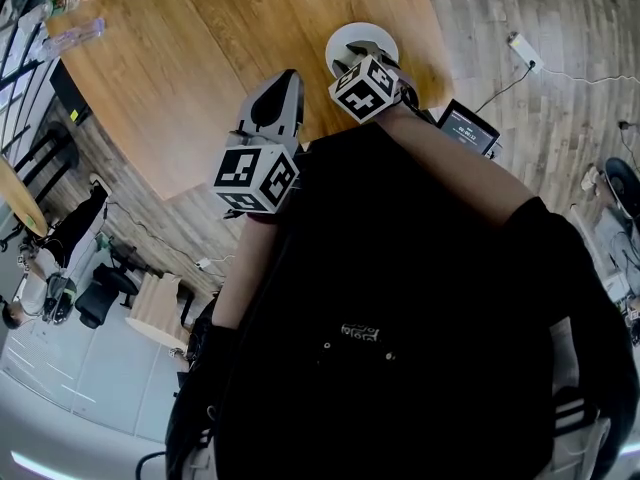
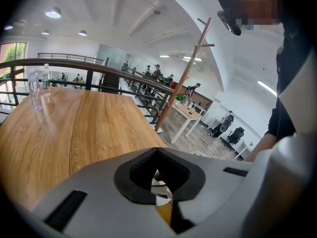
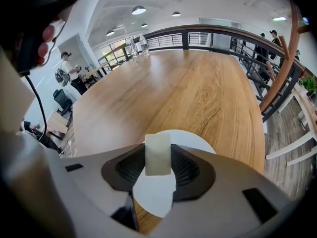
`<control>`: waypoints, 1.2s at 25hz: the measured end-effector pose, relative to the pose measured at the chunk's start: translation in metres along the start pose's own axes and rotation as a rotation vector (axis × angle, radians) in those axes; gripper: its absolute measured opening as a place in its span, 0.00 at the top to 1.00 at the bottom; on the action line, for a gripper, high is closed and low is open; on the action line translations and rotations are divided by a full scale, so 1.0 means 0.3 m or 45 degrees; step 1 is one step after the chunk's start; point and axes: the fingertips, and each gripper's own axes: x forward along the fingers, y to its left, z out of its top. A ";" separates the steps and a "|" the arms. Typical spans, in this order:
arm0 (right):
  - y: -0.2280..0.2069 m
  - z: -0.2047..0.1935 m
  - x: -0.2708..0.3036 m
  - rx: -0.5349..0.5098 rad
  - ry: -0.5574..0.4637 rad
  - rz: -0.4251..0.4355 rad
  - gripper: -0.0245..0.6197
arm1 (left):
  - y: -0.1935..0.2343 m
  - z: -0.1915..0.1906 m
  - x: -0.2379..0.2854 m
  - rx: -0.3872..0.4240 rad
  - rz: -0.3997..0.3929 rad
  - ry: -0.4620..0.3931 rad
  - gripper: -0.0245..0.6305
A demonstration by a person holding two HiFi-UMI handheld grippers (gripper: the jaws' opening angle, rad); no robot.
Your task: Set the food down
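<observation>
R gripper (image 3: pixel 158 157) is clamped on a pale food block (image 3: pixel 158 150), held upright over the white plate (image 3: pixel 198 142) near the wooden table's (image 3: pixel 198 93) edge; block looks clear of the plate, though that's hard to judge. L gripper (image 2: pixel 154 155) is beside it, jaws together, empty. In the head view the R marker cube (image 1: pixel 366 88) hides the food. That view alone shows a small screen (image 1: pixel 468 128) and a floor power strip (image 1: pixel 522 50). Bottles (image 3: pixel 143 43) stand far off. Screen text is too small to read.
</observation>
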 end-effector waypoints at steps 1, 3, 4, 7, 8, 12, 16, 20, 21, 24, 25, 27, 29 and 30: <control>-0.002 -0.002 0.005 -0.005 0.004 -0.002 0.70 | 0.000 0.000 0.001 -0.001 -0.001 0.001 0.95; -0.004 -0.012 0.016 -0.016 0.016 -0.003 0.70 | -0.001 -0.002 0.003 -0.012 -0.007 0.003 0.95; -0.006 -0.019 0.021 -0.019 0.023 -0.004 0.70 | -0.002 -0.004 0.003 -0.018 -0.010 0.003 0.95; -0.005 -0.036 0.032 -0.024 0.045 -0.006 0.70 | 0.000 -0.007 -0.010 -0.023 -0.006 0.006 0.95; -0.005 -0.039 0.036 -0.033 0.050 -0.008 0.70 | 0.002 -0.009 -0.014 -0.024 -0.003 0.008 0.95; -0.001 -0.049 0.050 -0.090 0.061 -0.025 0.70 | 0.005 -0.022 -0.021 -0.023 -0.002 0.019 0.95; 0.003 -0.056 0.057 -0.139 0.068 -0.054 0.70 | 0.004 -0.027 -0.026 -0.016 0.004 0.031 0.95; -0.014 -0.078 0.066 -0.134 0.069 -0.055 0.69 | -0.008 -0.048 -0.005 -0.024 0.004 0.036 0.95; -0.011 -0.078 0.066 -0.132 0.067 -0.057 0.67 | -0.008 -0.053 -0.006 -0.023 0.002 0.039 0.95; -0.001 -0.060 0.059 -0.131 0.054 -0.059 0.63 | -0.010 -0.049 -0.012 -0.016 -0.006 0.035 0.95; 0.001 -0.055 0.055 -0.131 0.049 -0.058 0.63 | -0.012 -0.047 -0.014 -0.013 -0.007 0.031 0.95; 0.006 -0.052 0.050 -0.136 0.044 -0.060 0.63 | -0.014 -0.046 -0.019 -0.010 -0.007 0.025 0.95; 0.012 -0.046 0.047 -0.141 0.041 -0.064 0.63 | -0.013 -0.041 -0.027 -0.005 -0.007 0.016 0.95; 0.012 -0.040 0.044 -0.143 0.038 -0.066 0.63 | -0.014 -0.036 -0.030 -0.003 -0.008 0.012 0.95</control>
